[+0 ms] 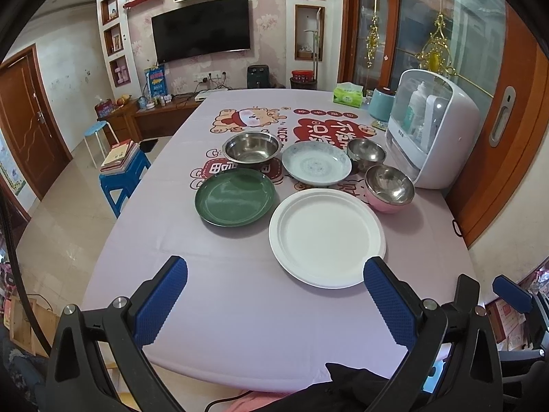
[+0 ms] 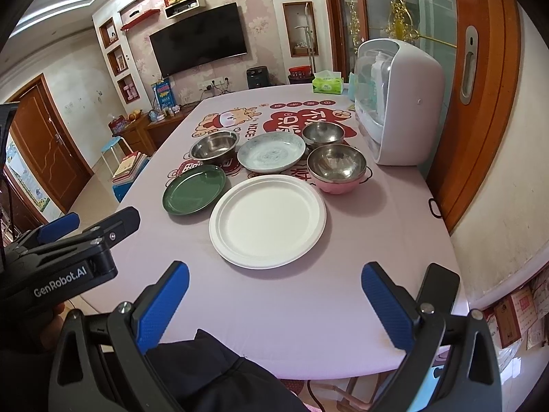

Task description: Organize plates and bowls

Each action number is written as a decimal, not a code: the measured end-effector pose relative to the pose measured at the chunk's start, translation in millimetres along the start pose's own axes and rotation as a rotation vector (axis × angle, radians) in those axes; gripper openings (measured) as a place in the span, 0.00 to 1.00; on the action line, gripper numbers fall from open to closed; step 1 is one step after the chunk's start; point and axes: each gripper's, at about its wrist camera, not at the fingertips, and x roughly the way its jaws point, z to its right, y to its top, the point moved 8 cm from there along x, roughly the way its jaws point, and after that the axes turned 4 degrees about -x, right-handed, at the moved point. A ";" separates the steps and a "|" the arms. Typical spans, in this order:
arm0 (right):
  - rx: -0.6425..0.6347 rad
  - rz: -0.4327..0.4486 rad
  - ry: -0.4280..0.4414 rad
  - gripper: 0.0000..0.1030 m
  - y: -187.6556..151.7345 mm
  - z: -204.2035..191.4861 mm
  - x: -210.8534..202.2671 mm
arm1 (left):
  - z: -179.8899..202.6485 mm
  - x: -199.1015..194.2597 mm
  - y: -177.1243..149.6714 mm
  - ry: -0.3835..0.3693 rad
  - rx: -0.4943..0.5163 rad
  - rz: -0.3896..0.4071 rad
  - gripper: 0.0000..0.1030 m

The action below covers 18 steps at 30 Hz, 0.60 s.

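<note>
On the pink tablecloth lie a white plate (image 1: 326, 237) (image 2: 267, 221), a green plate (image 1: 235, 196) (image 2: 194, 189) to its left, and a pale patterned plate (image 1: 316, 163) (image 2: 271, 152) behind. A wide steel bowl (image 1: 252, 147) (image 2: 214, 146) stands at the back left. A small steel bowl (image 1: 366, 150) (image 2: 323, 133) and a pink-bottomed steel bowl (image 1: 389, 187) (image 2: 337, 167) stand at the right. My left gripper (image 1: 274, 304) hovers open over the near table edge, holding nothing. My right gripper (image 2: 274, 307) is open too, just short of the white plate.
A white dish cabinet (image 1: 432, 130) (image 2: 399, 103) stands on the table's right side beside an orange door. A tissue box (image 1: 348, 94) (image 2: 327, 83) and a teal canister (image 1: 381, 104) sit at the far end. Blue stools (image 1: 123, 178) stand left of the table (image 1: 240, 309).
</note>
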 end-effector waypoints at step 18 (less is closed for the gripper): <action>0.040 -0.049 -0.006 0.98 31.9 25.5 49.8 | 18.9 63.2 31.4 0.010 0.014 -0.088 0.99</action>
